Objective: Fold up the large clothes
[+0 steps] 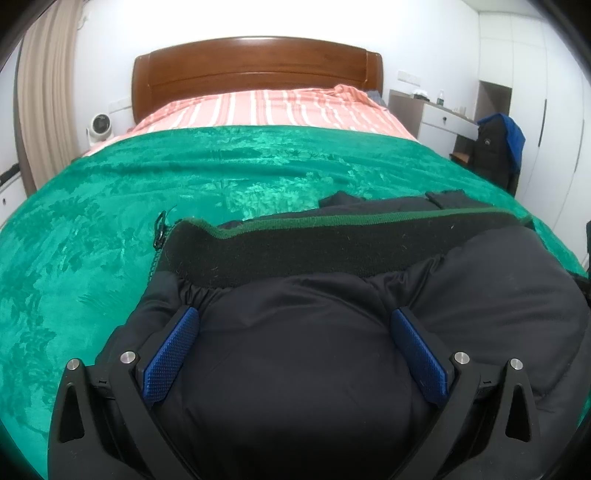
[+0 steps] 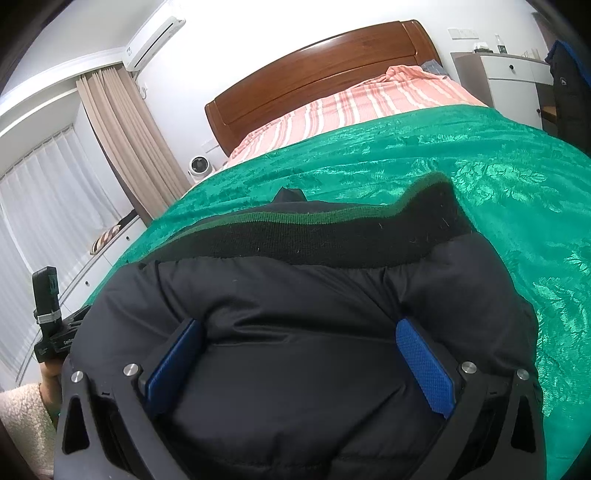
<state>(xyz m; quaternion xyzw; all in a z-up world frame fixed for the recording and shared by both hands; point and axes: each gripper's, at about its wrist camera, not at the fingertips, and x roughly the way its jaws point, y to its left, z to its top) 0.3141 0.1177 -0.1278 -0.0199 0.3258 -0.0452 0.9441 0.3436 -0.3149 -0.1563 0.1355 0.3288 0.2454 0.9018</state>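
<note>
Your left claw (image 1: 295, 347) and right claw (image 2: 299, 354) both gape wide, the puffy black jacket (image 1: 303, 369) bulging between their fingers on the bed (image 1: 110, 240).

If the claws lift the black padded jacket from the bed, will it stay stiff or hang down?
The black padded jacket will probably sag, since it bulges softly between the left claw pads. Its smooth shell may slip. Its puffiness suggests it is light for its size.

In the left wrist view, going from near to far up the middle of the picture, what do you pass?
Left gripper → black puffer jacket → its black knit hem band with green edge → green blanket → pink striped sheet → wooden headboard → white wall.
</note>
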